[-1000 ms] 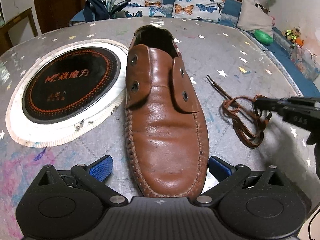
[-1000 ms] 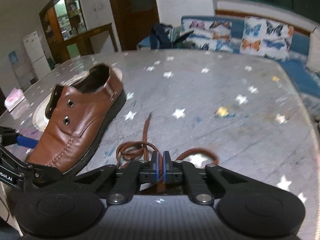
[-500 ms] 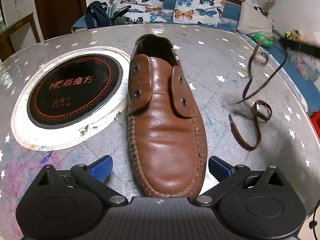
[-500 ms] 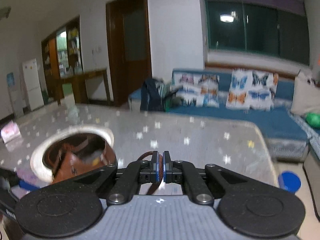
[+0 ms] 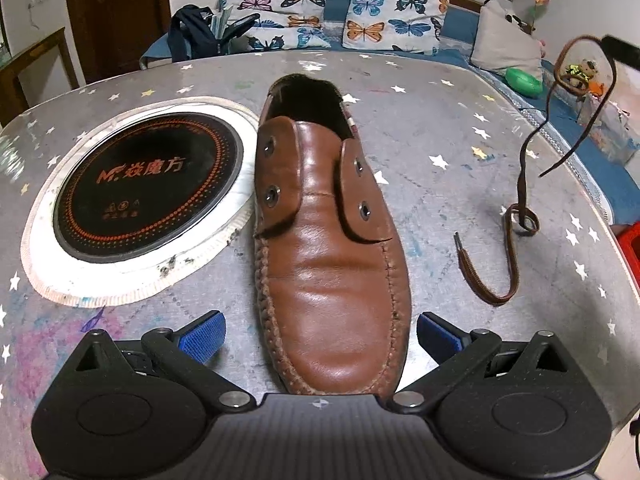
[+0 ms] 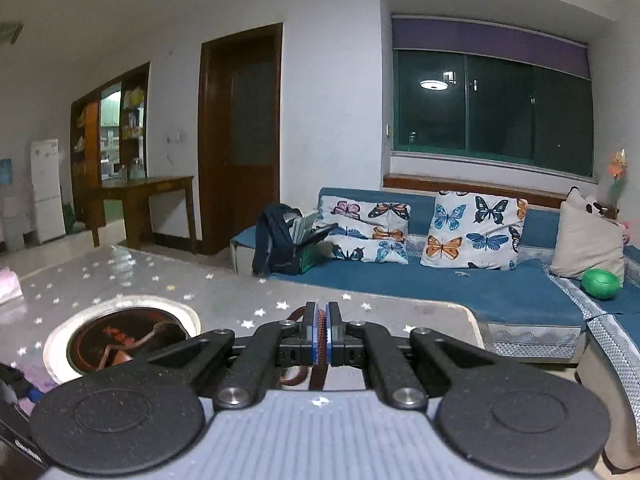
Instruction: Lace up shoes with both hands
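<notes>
Now that the right gripper (image 6: 321, 334), clamped on the lace (image 5: 520, 184), has pulled it up off the table (image 5: 440, 128), threading can start; the left gripper (image 5: 320, 334) waits apart around the shoe (image 5: 332, 256).

We see dim indoor light; a round ceiling lamp reflects in the dark window glass (image 6: 492, 108). Sheen glints off the glossy brown leather shoe (image 5: 332, 248) and the star-speckled grey counter (image 5: 440, 128). Fisheye bending darkens the corners.
</notes>
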